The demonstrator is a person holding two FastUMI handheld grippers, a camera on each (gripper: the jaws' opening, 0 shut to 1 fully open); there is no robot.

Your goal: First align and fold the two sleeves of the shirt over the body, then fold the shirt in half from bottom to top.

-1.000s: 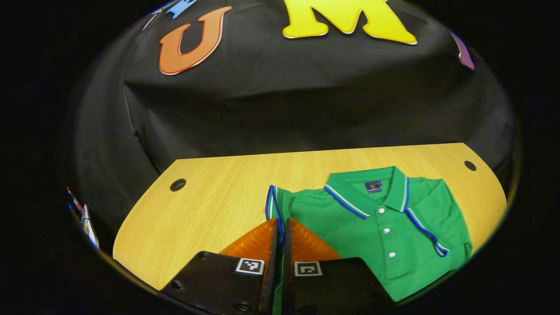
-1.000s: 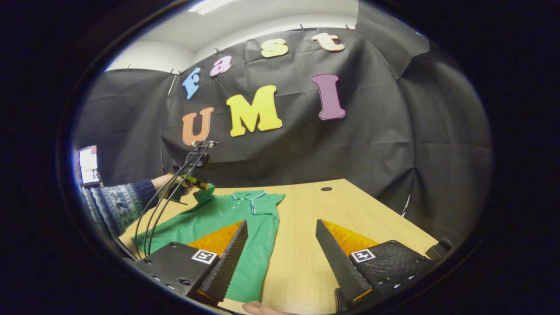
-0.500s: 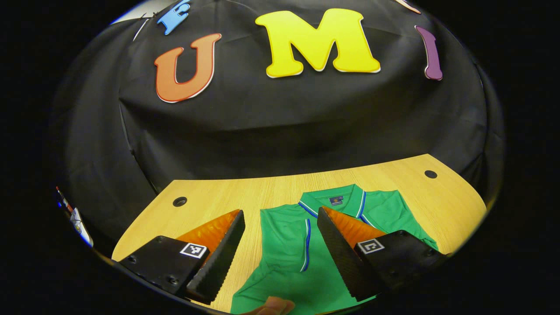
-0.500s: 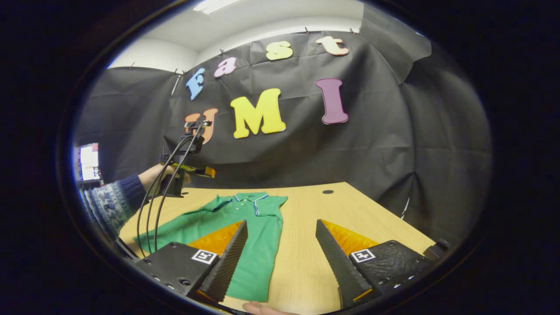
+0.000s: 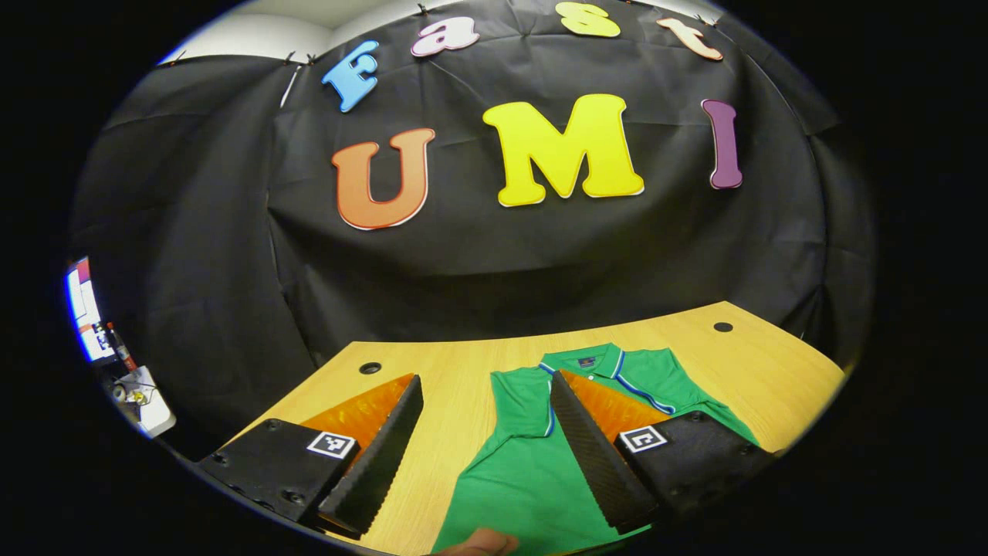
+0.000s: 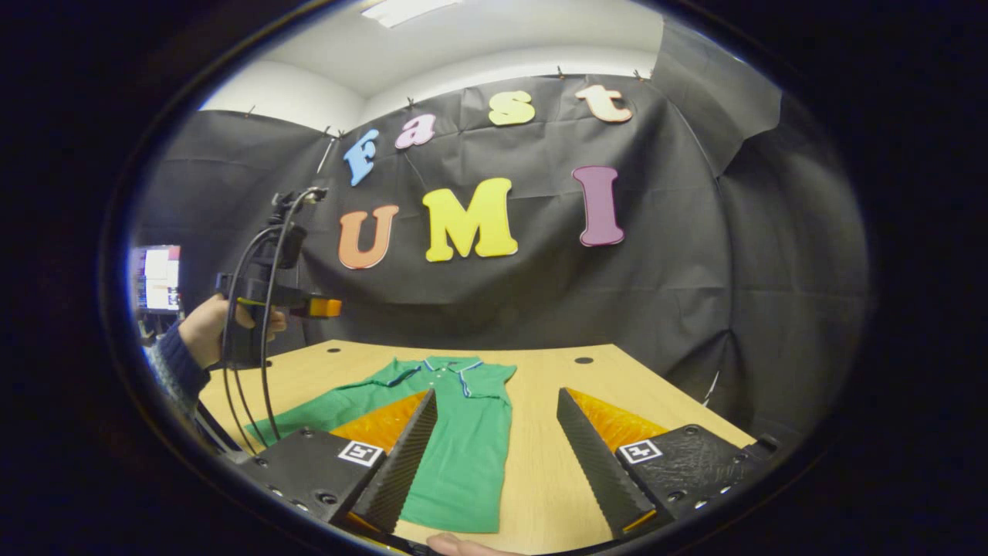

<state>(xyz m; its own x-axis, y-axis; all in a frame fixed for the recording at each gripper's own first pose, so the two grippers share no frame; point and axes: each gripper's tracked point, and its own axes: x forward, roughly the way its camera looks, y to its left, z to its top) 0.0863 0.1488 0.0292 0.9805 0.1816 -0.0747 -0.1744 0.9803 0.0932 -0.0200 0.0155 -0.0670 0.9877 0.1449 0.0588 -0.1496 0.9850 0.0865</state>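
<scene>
A green polo shirt (image 5: 525, 471) with blue-and-white trim lies flat on the wooden table (image 5: 448, 386), collar toward the wall, both sleeves folded over its body. My left gripper (image 5: 486, 463) hovers open above the shirt's left side with nothing between its fingers. In the right gripper view the shirt (image 6: 463, 448) stretches toward me, and the left gripper (image 6: 328, 307) is held high above the table's left edge by a hand (image 6: 204, 328). My right gripper (image 6: 498, 463) is open over the shirt's lower right edge, holding nothing.
Round cable holes sit in the table near the wall (image 5: 370, 367) (image 5: 723, 327) (image 6: 583, 360). Black cables (image 6: 262, 363) hang from the left gripper. A lit screen (image 6: 158, 278) stands beyond the table's left side. Bare wood lies right of the shirt (image 6: 556, 401).
My left gripper let go of the left sleeve, which now lies on the body, then opened and rose up and back. The right gripper tilted slightly upward and stayed open.
</scene>
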